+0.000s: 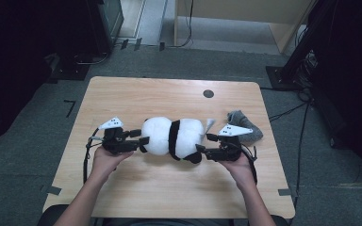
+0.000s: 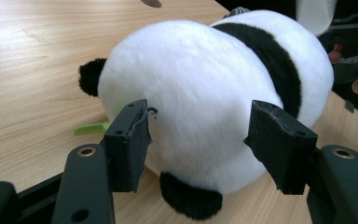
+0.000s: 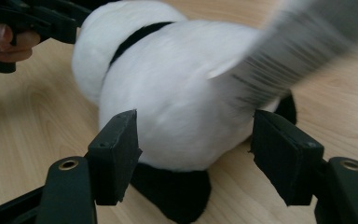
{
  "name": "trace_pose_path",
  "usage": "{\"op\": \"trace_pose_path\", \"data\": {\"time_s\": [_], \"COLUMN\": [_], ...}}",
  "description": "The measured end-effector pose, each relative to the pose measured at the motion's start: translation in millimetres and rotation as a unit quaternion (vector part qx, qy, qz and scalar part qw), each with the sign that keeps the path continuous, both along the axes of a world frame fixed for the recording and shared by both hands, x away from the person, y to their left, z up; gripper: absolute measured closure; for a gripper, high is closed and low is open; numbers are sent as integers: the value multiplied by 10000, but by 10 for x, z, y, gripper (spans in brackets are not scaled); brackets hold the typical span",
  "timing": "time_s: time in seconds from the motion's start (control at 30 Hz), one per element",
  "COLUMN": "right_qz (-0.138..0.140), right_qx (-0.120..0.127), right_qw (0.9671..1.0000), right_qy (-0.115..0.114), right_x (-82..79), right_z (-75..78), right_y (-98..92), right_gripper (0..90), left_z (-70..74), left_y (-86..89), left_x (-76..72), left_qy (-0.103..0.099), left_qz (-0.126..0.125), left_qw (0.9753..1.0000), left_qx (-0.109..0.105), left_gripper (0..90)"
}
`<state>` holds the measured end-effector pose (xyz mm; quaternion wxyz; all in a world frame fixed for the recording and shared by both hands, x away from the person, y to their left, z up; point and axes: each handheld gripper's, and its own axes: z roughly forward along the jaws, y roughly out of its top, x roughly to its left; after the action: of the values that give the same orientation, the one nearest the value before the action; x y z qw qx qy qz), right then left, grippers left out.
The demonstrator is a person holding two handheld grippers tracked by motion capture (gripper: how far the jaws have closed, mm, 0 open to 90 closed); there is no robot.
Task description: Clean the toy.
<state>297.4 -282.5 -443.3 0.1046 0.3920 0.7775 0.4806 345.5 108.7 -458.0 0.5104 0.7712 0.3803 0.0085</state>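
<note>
A black-and-white panda plush [image 1: 172, 136] lies on its side in the middle of the wooden table [image 1: 136, 94]. My left gripper [image 1: 141, 141] is at its left end, open, and in the left gripper view [image 2: 200, 140] the jaws straddle the plush's [image 2: 205, 93] rounded white end. My right gripper [image 1: 205, 142] is at the other end, also open, its jaws on either side of the plush [image 3: 168, 93] in the right gripper view [image 3: 196, 154]. A white barcode tag [image 3: 279, 60] sticks out from the plush, blurred. I cannot tell whether either gripper's pads press the fur.
A crumpled grey cloth [image 1: 242, 125] lies just right of the right gripper. A round black hole [image 1: 208, 93] sits in the table's far side. A small green strip [image 2: 91, 128] pokes out from under the plush. Dark equipment and cables stand on the floor around the table.
</note>
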Motion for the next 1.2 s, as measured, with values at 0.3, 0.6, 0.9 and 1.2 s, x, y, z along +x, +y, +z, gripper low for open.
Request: {"op": "trace_pose_path", "data": {"time_s": [0.3, 0.6, 0.9, 1.2], "right_qz": [-481, -1051, -1447, -1716], "right_qx": [-60, -204, -551, -605], "right_qw": [9986, 9939, 9869, 9827], "right_qy": [-190, -267, -451, -351], "right_x": [45, 160, 276, 382], "right_z": [44, 41, -77, -141], "right_y": [-266, -545, -698, -853], "right_gripper": [326, 327, 332, 332], "left_z": [101, 111, -23, 75], "left_y": [-49, -181, -135, -153], "left_x": [80, 124, 235, 190], "left_qy": [-61, -283, -187, -200], "left_qz": [-48, -166, -303, -214], "left_qw": [9999, 9990, 9993, 9992], "left_qx": [127, 301, 142, 255], "left_gripper": [363, 331, 264, 214]}}
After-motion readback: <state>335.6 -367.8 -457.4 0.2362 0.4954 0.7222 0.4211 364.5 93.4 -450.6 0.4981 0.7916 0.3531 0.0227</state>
